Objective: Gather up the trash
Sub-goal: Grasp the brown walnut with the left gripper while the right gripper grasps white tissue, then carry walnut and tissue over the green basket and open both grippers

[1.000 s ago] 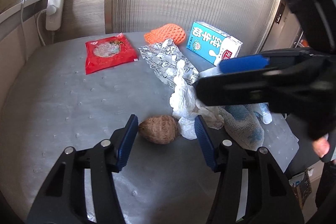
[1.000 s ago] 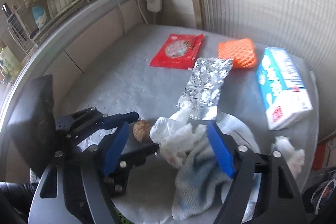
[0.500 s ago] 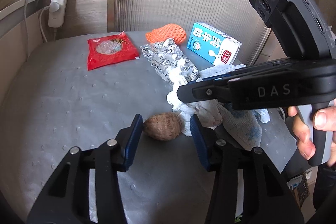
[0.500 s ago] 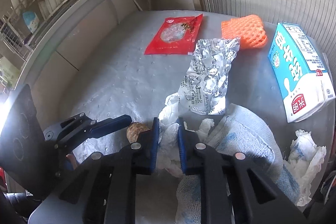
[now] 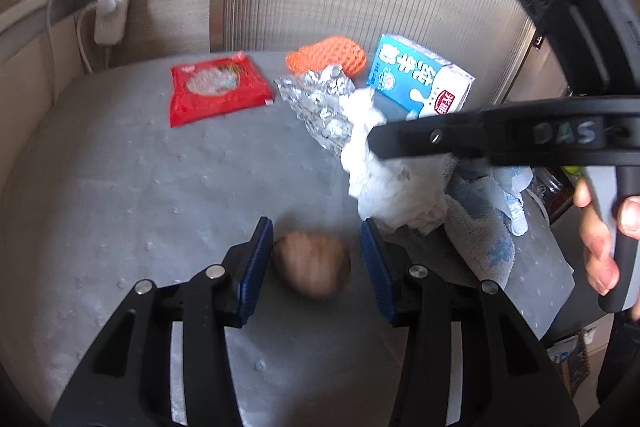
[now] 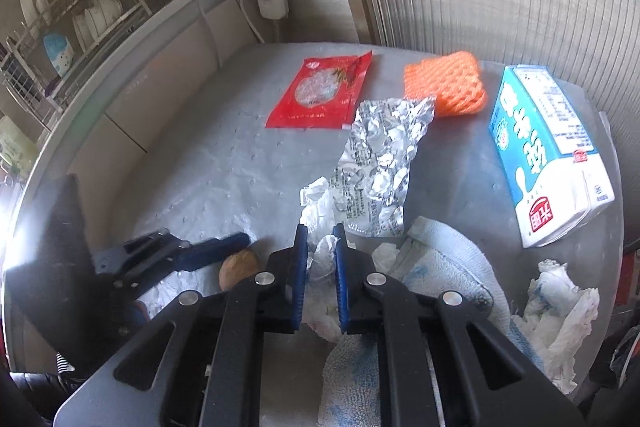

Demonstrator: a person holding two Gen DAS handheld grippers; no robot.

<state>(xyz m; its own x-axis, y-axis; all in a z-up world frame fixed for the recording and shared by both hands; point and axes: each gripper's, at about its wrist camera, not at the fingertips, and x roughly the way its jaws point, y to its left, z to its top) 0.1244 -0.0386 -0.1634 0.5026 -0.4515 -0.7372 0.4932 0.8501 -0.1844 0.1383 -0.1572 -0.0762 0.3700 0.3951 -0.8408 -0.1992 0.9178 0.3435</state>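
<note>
Since the earlier views: right gripper (image 6: 321, 259) closed from a wide stance onto the crumpled white tissue (image 6: 320, 223), pads now pinching it; wad seen raised off the grey table (image 5: 120, 167) in the left wrist view, hanging below the right gripper's fingers. Left gripper (image 5: 316, 259) narrowed a little around the brown round husk (image 5: 312, 263), with no further closing lately

Left jaws noted part open, straddling the husk; near-side pad apparently touching or almost so, far pad with a visible gap; husk blurred, contact not certain. Husk resting on the table, not lifted

Remaining items noted on the table: red packet (image 6: 320, 91), foil wrapper (image 6: 380, 163), orange foam net (image 6: 444, 87), blue milk carton (image 6: 548, 151), second tissue wad (image 6: 560, 307) near the right edge, pale towel (image 6: 440, 267) under the right gripper. No bin seen in either view

Step judged in hand: first pickups, tissue secured, husk bracketed only. Next move judged to require full closure of the left jaws on the husk, then carriage of both items to a receptacle; light pinch on tissue judged liable to tear or slip
</note>
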